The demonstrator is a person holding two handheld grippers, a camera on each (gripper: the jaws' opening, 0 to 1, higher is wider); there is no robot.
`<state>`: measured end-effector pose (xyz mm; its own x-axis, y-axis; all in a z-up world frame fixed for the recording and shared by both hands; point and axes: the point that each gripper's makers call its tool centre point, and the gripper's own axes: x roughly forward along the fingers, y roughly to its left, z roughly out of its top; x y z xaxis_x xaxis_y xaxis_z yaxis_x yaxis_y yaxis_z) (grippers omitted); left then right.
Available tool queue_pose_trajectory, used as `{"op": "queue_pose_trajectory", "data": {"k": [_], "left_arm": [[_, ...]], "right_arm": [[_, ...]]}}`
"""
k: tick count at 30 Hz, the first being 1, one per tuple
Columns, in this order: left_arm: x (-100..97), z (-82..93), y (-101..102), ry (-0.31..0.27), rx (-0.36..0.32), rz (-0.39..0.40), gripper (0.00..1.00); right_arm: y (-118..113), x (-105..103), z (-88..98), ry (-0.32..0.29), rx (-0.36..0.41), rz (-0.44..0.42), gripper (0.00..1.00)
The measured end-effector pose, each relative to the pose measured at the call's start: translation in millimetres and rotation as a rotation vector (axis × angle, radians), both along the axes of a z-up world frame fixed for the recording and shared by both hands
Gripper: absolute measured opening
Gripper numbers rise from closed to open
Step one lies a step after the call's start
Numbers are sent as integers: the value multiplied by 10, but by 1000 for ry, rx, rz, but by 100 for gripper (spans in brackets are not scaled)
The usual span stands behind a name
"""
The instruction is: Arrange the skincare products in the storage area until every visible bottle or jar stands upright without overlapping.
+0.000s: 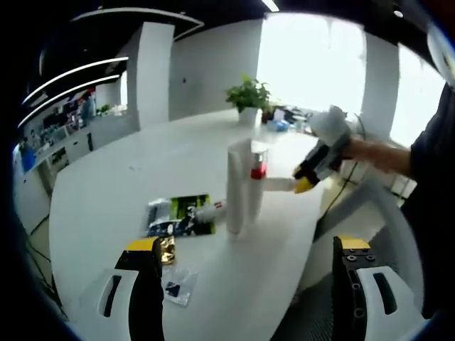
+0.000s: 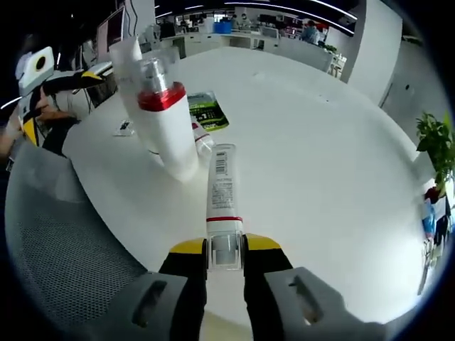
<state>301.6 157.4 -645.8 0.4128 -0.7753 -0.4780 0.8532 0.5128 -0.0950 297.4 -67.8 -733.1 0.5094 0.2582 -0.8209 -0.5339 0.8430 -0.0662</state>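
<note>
Right claw (image 2: pixel 226 250): we find it clenched on the cap end of a white tube (image 2: pixel 222 186), held level above the table (image 2: pixel 320 156), beside the upright red-banded bottle (image 2: pixel 165 121). Left claw (image 1: pixel 249 280): released, holding nothing, over the table edge.

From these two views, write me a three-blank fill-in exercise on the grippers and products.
1. The right gripper is shut on a white ___.
2. The bottle standing upright has a ___ band below its cap.
3. The left gripper has its jaws ___.

Missing words: tube; red; open
</note>
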Motion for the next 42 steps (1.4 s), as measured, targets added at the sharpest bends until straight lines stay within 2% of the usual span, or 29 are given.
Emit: {"op": "queue_pose_trajectory", "data": {"k": [10, 24, 31, 37, 42], "left_arm": [[65, -34, 65, -31, 7, 32, 97], [81, -95, 82, -71, 68, 26, 97], [71, -109, 50, -73, 71, 18, 97], [121, -100, 90, -152, 102, 39, 97], [122, -106, 134, -170, 102, 52, 97]], "right_arm": [[64, -165, 70, 6, 21, 13, 17], [189, -325, 215, 10, 40, 42, 17], [407, -413, 318, 29, 58, 116, 17], [643, -440, 341, 42, 77, 182, 17], [857, -448, 328, 52, 98, 233, 17]]}}
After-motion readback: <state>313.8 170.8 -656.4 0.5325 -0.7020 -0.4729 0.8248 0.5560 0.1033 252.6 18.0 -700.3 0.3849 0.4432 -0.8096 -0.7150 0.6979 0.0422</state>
